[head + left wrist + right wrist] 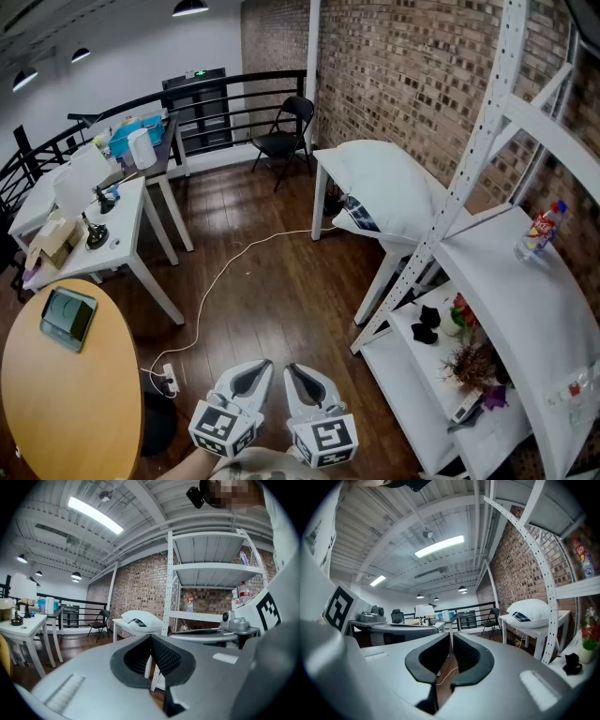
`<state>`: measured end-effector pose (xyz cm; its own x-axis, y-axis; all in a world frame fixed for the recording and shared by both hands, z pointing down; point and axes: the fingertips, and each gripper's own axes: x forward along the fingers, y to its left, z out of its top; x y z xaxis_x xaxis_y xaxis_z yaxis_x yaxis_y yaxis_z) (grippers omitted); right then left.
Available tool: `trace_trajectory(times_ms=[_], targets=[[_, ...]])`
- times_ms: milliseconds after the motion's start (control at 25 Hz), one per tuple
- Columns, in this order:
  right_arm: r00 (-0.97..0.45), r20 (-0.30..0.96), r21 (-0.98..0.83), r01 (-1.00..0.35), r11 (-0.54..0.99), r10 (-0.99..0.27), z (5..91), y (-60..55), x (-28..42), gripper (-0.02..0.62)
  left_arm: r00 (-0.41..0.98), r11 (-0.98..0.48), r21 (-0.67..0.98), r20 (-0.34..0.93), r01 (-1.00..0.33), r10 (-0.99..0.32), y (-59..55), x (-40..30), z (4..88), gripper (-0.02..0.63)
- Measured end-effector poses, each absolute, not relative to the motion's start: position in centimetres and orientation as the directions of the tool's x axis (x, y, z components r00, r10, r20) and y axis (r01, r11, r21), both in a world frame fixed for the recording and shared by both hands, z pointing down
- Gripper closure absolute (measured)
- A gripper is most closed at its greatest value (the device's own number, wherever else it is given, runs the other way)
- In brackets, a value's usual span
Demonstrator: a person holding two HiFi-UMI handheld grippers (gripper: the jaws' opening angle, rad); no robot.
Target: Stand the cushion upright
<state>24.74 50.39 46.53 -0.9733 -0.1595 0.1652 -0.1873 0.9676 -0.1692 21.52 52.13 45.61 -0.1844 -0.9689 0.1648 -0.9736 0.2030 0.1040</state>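
Plump white cushion lying on white worktop; brick wall, dark plank floor. Left hand-held gripper and right hand-held gripper closed, empty.

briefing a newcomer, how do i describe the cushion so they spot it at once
Find the red brick wall; against it, between the black folding chair and the tall white metal shelving rack, stands a small white table. The plump white fabric cushion lies flat on it, the only soft, puffy thing around, with a dark label on one side.
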Motion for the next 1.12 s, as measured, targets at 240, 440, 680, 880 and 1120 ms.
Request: trace_trajectory(times_ms=[240,440,680,880,1120], targets=[[-0.975,0.156,-0.151,-0.181,0.972,-0.157,46.1,47.9,27.2,0.572,-0.157,0.175,0.094,0.172,-0.98,-0.973,49.2,25.0,45.9,0.606],[-0.975,0.155,-0.166,-0.185,0.969,-0.159,46.3,46.6,27.5,0.571,-0.138,0.157,0.097,0.184,-0.983,-0.973,47.5,25.5,46.4,0.606],[-0.971,0.166,-0.166,-0.197,0.966,-0.17,47.3,44.6,25.8,0.568,-0.151,0.172,0.105,0.187,-0.979,-0.971,45.7,23.4,47.3,0.606],[-0.965,0.177,-0.15,-0.219,0.964,-0.192,47.6,41.9,22.9,0.568,-0.149,0.172,0.128,0.172,-0.977,-0.974,43.2,19.8,47.4,0.606],[-0.959,0.19,-0.129,-0.236,0.963,-0.21,47.4,38.2,17.6,0.568,-0.147,0.17,0.127,0.175,-0.977,-0.974,40.3,13.8,47.8,0.606]])
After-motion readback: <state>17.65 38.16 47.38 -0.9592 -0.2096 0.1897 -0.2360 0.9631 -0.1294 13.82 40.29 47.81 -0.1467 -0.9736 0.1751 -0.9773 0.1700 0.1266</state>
